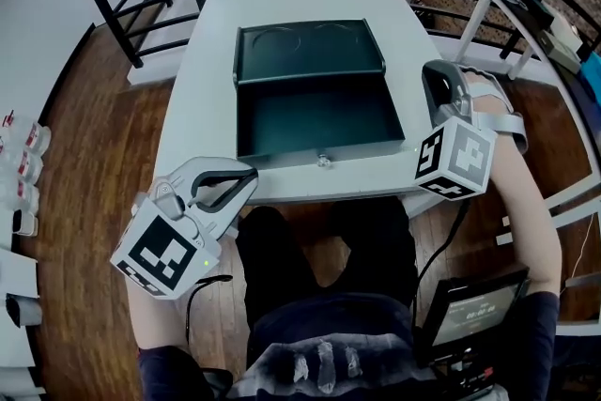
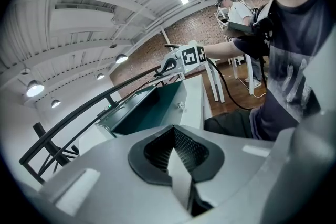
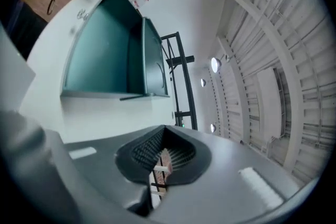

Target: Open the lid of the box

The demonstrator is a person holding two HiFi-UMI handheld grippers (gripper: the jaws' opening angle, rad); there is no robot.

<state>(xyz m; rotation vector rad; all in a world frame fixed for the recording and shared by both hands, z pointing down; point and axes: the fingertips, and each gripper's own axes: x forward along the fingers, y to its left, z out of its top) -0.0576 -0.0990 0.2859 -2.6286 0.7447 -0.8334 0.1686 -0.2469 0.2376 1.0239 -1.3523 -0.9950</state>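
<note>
A dark green box (image 1: pixel 315 119) stands on the white table (image 1: pixel 202 108). Its lid (image 1: pixel 308 50) is swung up and back at the far side, so the inside shows. A small knob (image 1: pixel 323 161) sits on the front wall. My left gripper (image 1: pixel 246 176) hangs off the table's near left corner, jaws shut with nothing in them. My right gripper (image 1: pixel 434 76) is beside the box's right wall, over the table's right edge, apart from the box and also shut on nothing. The left gripper view shows the box (image 2: pixel 149 107) and the right gripper (image 2: pixel 169 65) beyond it. The right gripper view looks across the open box (image 3: pixel 105 50).
A black railing (image 1: pixel 131 5) curves round the table's far and left sides. A white frame (image 1: pixel 507 23) stands at the right. A screen (image 1: pixel 470 310) sits near my right leg. Small white items (image 1: pixel 23 164) lie on the wooden floor at the left.
</note>
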